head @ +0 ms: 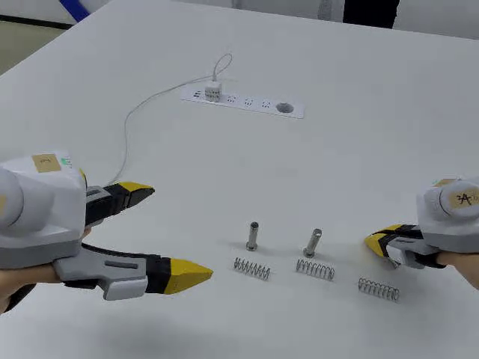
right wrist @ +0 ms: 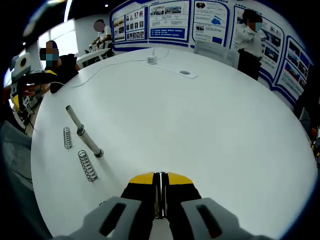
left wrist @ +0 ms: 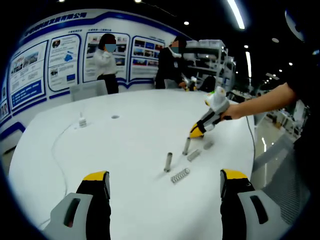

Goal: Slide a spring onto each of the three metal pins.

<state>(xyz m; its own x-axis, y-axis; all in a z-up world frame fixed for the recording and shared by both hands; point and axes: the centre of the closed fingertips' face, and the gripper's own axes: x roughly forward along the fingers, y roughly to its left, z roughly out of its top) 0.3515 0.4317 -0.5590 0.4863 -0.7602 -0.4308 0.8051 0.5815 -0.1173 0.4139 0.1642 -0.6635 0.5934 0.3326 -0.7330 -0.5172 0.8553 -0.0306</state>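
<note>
Tabletop first: the white table [head: 359,172] looks flat and slick, so I expect anything you nudge to skid or roll. The power strip [head: 247,102] lies toward 12 o'clock in the head view, well apart from the work; leave it alone.

Your left gripper [head: 172,232] hangs at 9 o'clock with its jaws spread wide and nothing between them. Your right gripper [head: 374,241] sits low at 4 o'clock. It is clenched on what I judge to be the third pin [right wrist: 159,197], a slim metal shaft between the yellow tips in the right gripper view.

The left pin [head: 253,235] and the middle pin [head: 313,242] stand upright near 6 o'clock, both bare. Just below each lies a spring: the left spring [head: 251,268] and the middle spring [head: 315,270]. The right spring [head: 378,289] lies at 5 o'clock, near the right gripper's tips. No pin is loaded yet.

Hold the right gripper steady and bring the left one to the right spring. Pinch the spring lightly at mid-length so the coils don't crush or flick away. Line its open end up with the pin's free end, then push straight along the shaft rather than at an angle.
</note>
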